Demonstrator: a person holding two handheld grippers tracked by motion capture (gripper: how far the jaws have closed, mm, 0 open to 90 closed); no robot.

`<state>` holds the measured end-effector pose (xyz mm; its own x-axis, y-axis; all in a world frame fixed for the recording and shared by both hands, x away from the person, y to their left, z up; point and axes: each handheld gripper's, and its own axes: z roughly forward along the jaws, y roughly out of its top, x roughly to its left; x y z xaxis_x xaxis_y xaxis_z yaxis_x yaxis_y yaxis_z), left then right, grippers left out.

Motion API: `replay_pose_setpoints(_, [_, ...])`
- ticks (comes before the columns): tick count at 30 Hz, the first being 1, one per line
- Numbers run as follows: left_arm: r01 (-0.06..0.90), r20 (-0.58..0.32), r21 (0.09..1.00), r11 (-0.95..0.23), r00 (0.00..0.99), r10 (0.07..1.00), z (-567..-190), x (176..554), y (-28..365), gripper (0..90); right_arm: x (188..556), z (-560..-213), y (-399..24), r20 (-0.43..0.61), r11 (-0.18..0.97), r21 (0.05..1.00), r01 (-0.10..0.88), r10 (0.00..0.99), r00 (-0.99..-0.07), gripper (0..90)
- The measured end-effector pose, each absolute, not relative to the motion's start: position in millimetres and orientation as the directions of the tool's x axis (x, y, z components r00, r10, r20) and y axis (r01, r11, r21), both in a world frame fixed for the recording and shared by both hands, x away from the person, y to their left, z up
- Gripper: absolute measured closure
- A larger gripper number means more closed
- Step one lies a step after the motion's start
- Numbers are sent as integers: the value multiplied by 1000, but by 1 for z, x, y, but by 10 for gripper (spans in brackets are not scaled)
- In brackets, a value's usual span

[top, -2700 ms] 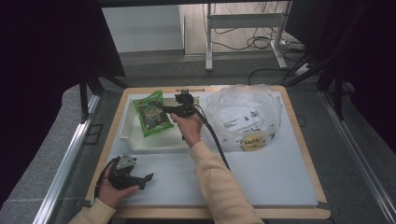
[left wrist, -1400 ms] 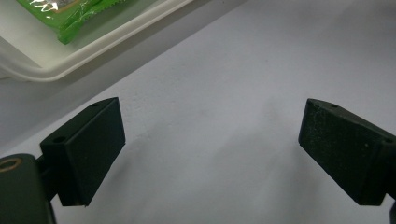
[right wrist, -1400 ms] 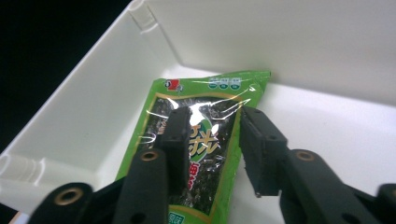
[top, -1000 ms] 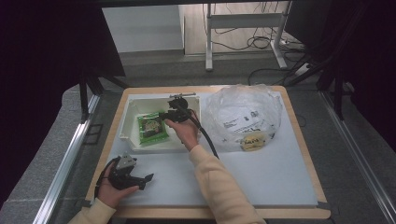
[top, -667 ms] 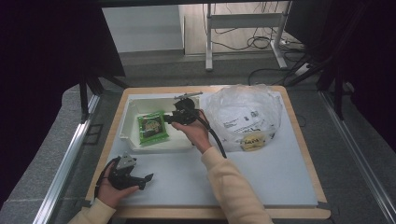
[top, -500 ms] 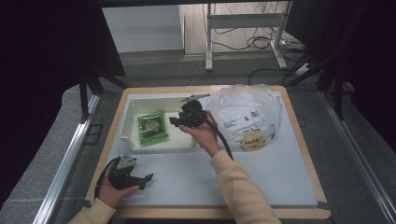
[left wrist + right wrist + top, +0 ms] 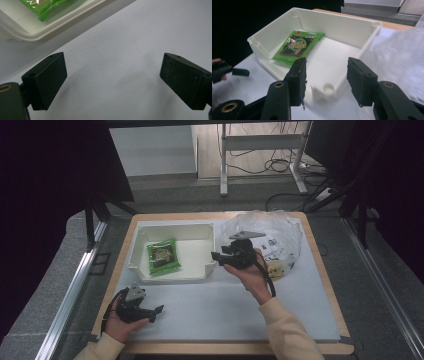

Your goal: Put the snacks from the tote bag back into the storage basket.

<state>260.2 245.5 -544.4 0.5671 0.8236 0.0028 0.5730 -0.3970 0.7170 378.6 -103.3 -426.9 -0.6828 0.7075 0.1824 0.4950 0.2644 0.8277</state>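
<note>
Green seaweed snack packet [image 7: 163,257] lies flat in the white bin [image 7: 172,272], delivered; right gripper [image 7: 325,75], jaws just opening and empty, hangs beside the clear bag [image 7: 280,237], probably for another; left gripper [image 7: 159,309] rests wide open on the bench [image 7: 210,305]

A person's left hand [image 7: 120,317] rests low at the near left, holding a black two-jaw left gripper [image 7: 156,309] with its fingers [image 7: 46,80] spread wide, nothing between them. The right arm in a cream sleeve reaches forward, raising the black right gripper [image 7: 216,256]; its jaws have just been opening, empty.
</note>
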Motion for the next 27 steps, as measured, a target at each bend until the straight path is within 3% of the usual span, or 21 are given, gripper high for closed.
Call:
replay_pose_setpoints(14, [575,0,721,-387,559,829,-545,260,245,74,334,-458,-188,150,214,841,496,790,-594,493])
replay_pose_setpoints(27, [569,-5,723,-392,571,821,-544,259,246,75,339,-470,-195,171,218,811,543,799,-577,486])
